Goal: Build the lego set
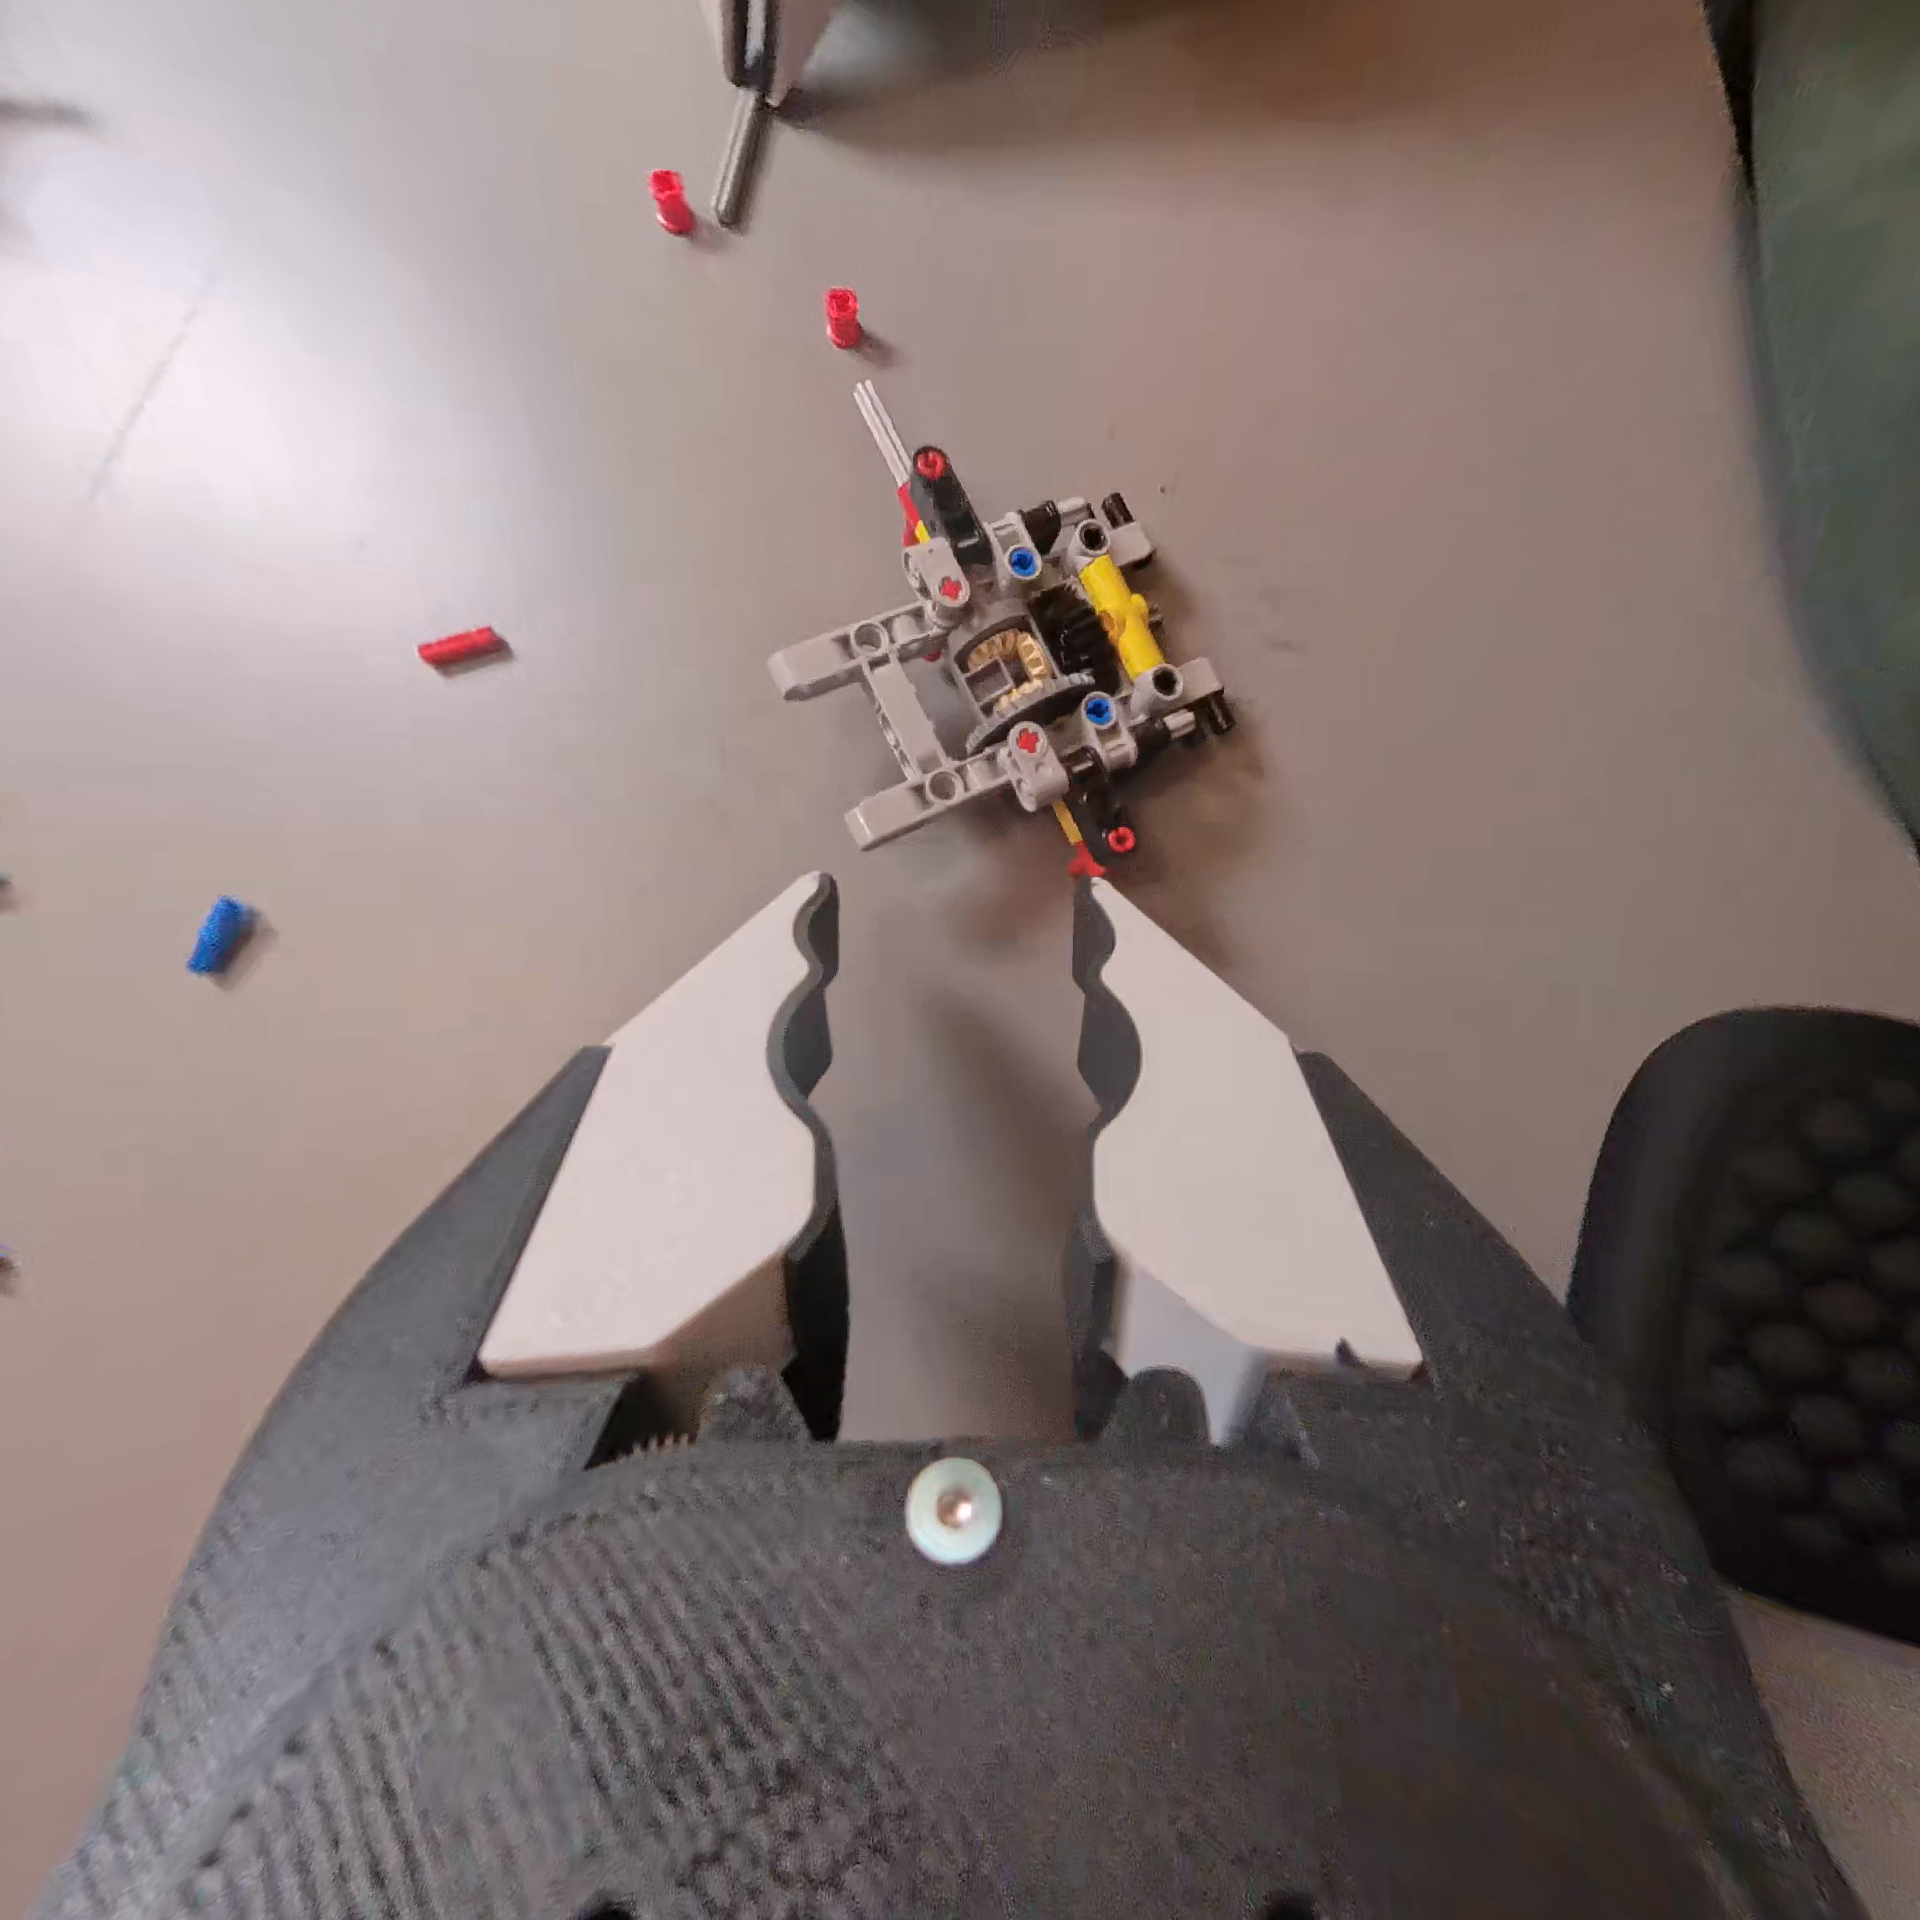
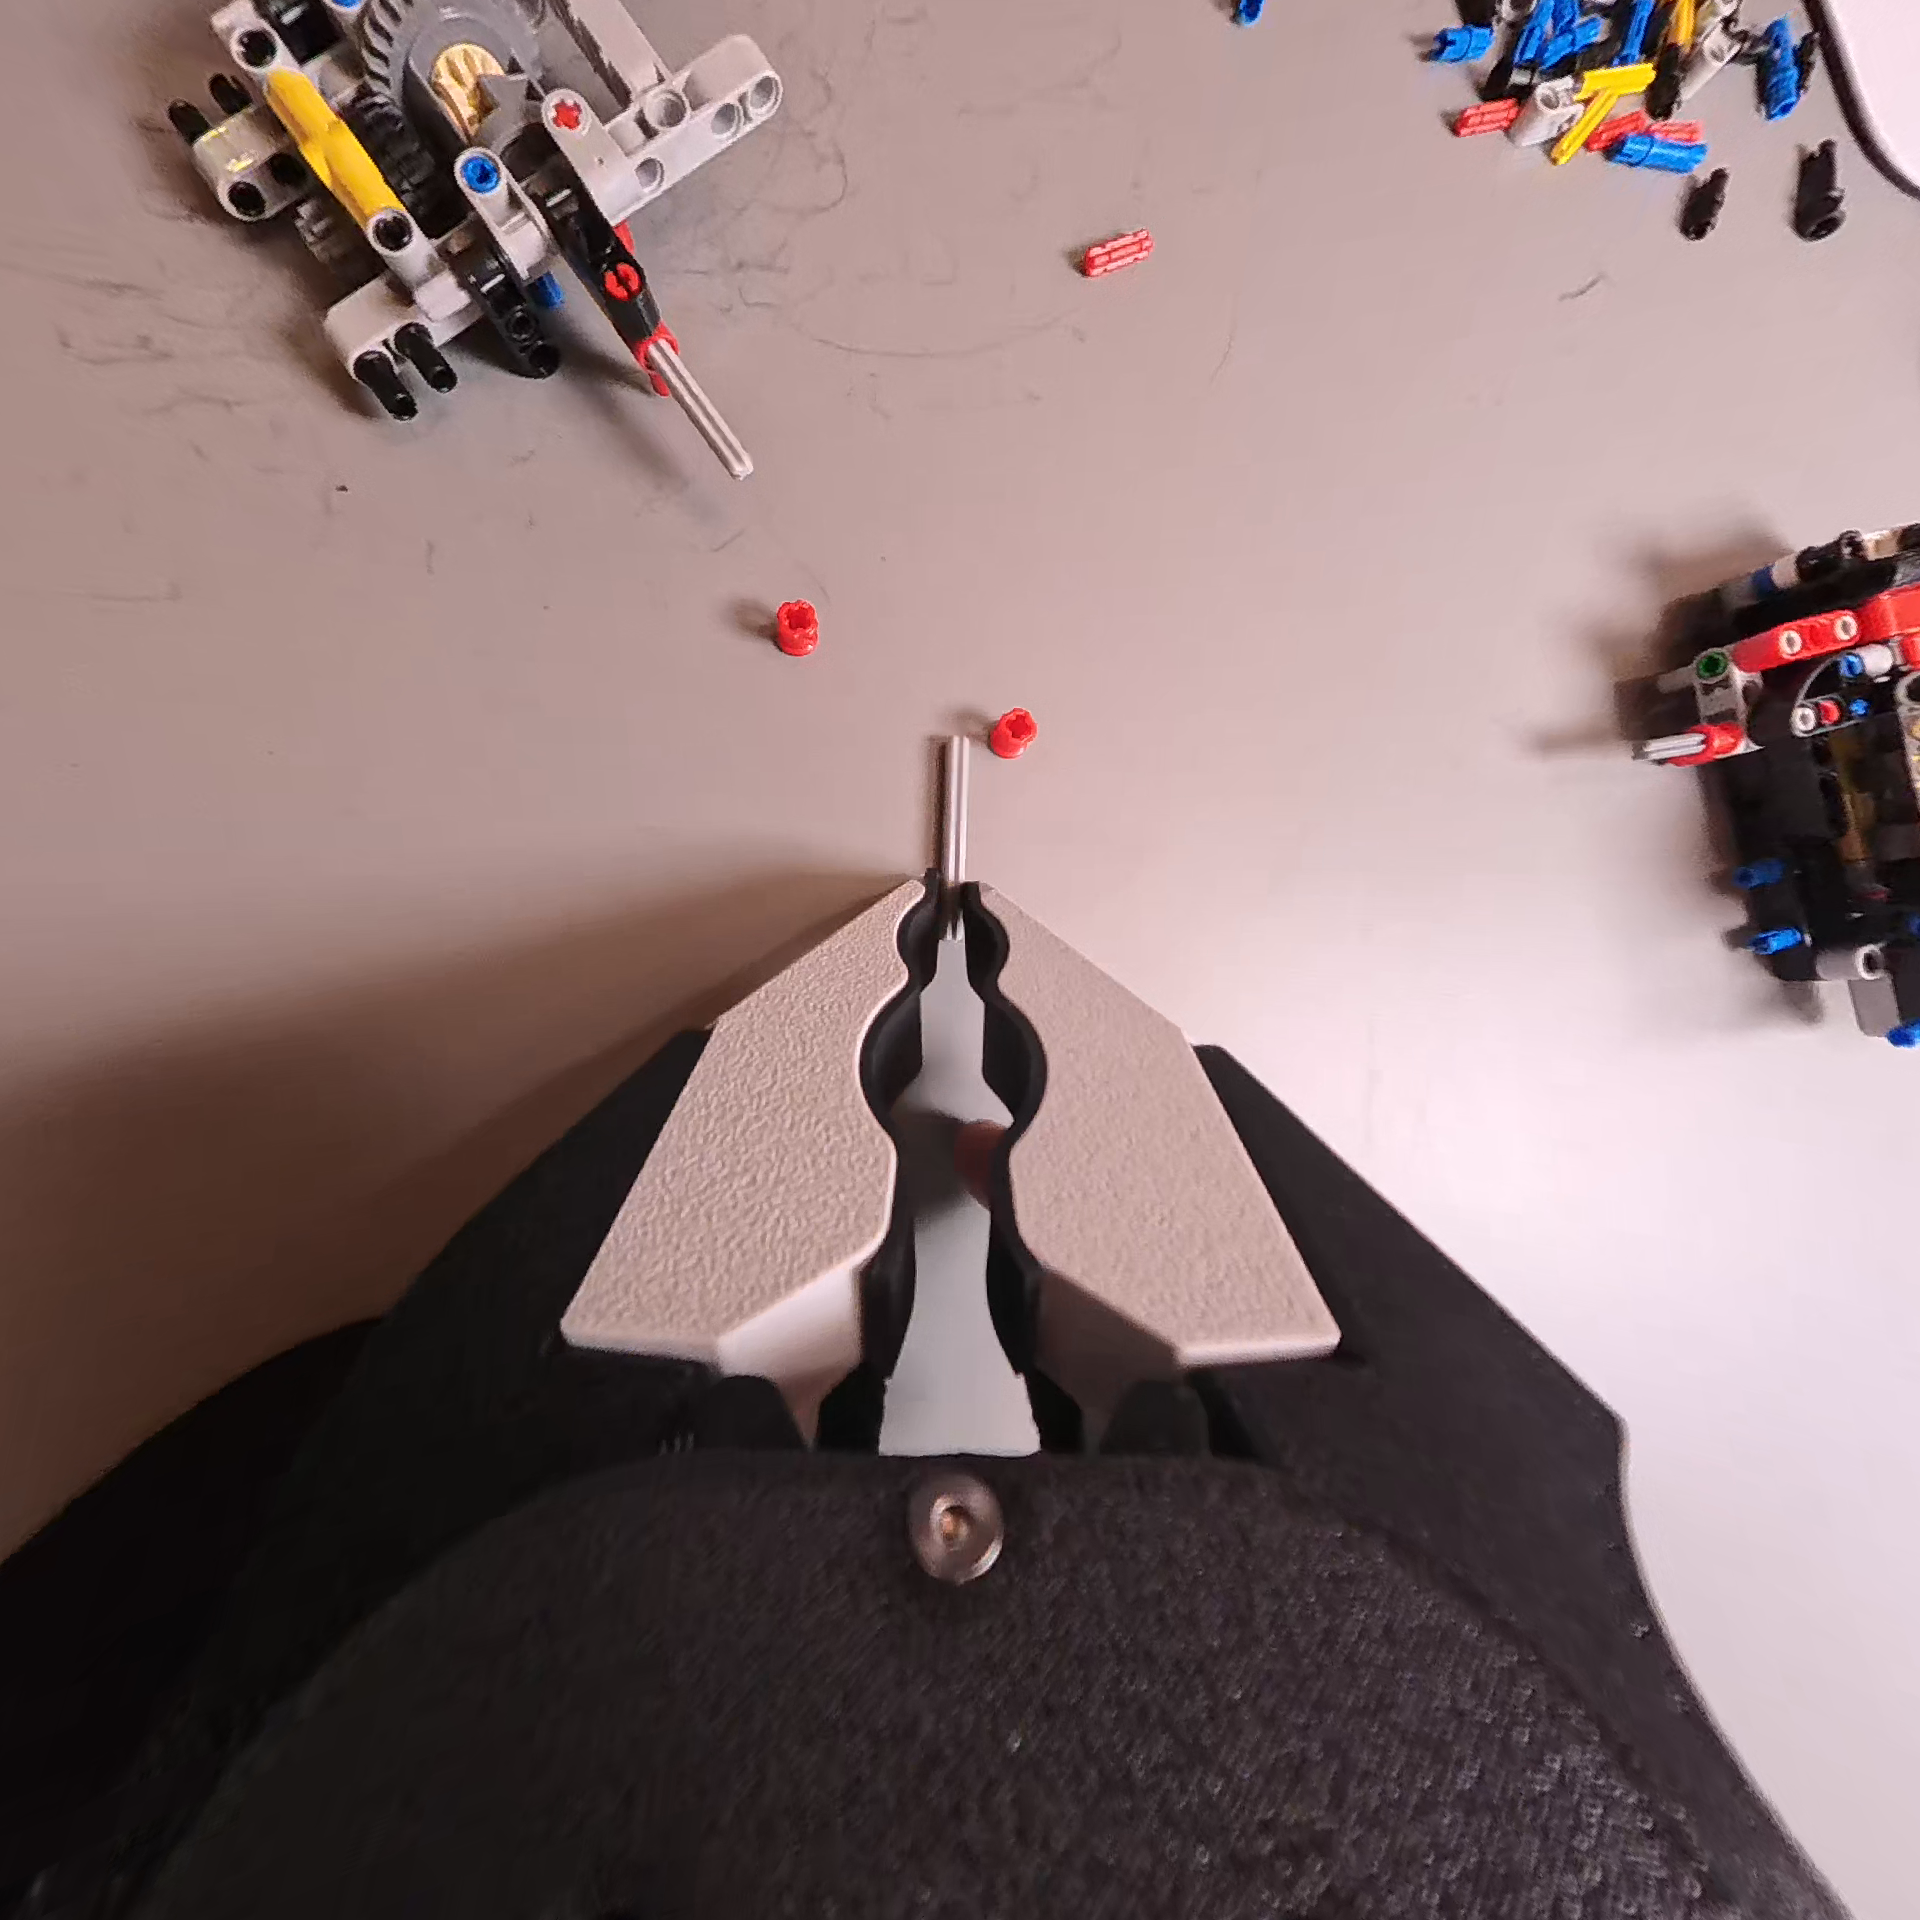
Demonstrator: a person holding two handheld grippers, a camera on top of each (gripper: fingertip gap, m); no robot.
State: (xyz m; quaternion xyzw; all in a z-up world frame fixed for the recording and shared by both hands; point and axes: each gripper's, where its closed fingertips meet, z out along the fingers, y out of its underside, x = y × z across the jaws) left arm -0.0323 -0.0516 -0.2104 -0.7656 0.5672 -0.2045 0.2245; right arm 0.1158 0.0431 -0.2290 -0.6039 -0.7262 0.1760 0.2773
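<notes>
A thin grey axle (image 2: pixel 954 805) is being pinched at its near end between the tips of the right gripper (image 2: pixel 951 902), whose fingers are closed on it; the free length is being pointed straight up the frame, in the centre of the right wrist view. A small red bush (image 2: pixel 1011 730) is lying on the grey table (image 2: pixel 1299 582) just to the right of the axle's far tip, and a second red bush (image 2: pixel 797 628) is lying a little further up and to the left.

The half-built gear assembly (image 1: pixel 997 655) is being seen at the centre of the left wrist view and in the upper left of the right wrist view. The left gripper (image 1: pixel 954 896) is being held open and empty just below it, its right fingertip close to a red pin at the assembly's lower edge; contact cannot be confirmed.

The axle is judged to be light, stiff and smooth, so it is likely to twist or slip when gripped only at the end; a hold nearer the middle would be steadier. The assembly is judged light and rigid, yet apt to skate on the table and to shed pins, so it is best gripped across its grey frame beams, away from gears and protruding rods.

A loose parts pile (image 2: pixel 1590 94) is lying at the upper right, and another built module (image 2: pixel 1808 769) at the right edge.
</notes>
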